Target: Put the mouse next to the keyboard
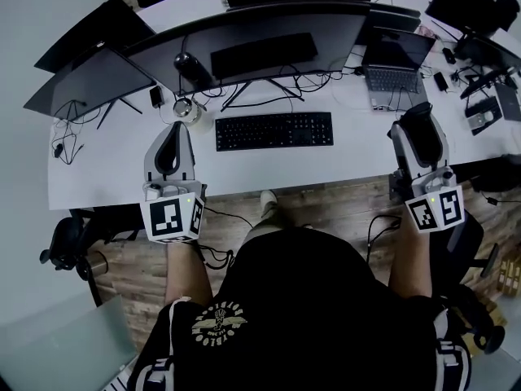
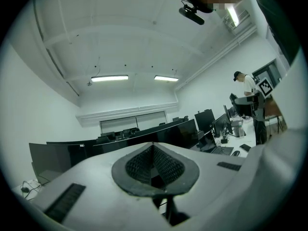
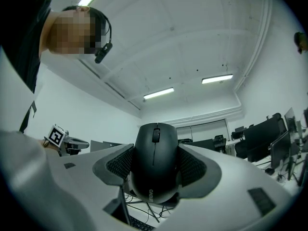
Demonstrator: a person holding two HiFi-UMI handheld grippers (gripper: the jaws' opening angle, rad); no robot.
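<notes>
Mouse (image 3: 155, 163) gripped by its sides in my right claw (image 1: 418, 133), over the desk (image 1: 114, 177) front edge, right of the keyboard (image 1: 273, 130) and well apart. Side grip should allow a flat set-down. Left claw (image 2: 153, 163) closed on nothing, idle. Right gripper view confirms the grip; head view gives the layout.

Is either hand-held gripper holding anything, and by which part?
The right hand-held gripper clamps the mouse by its two sides; the left hand-held gripper holds nothing.
</notes>
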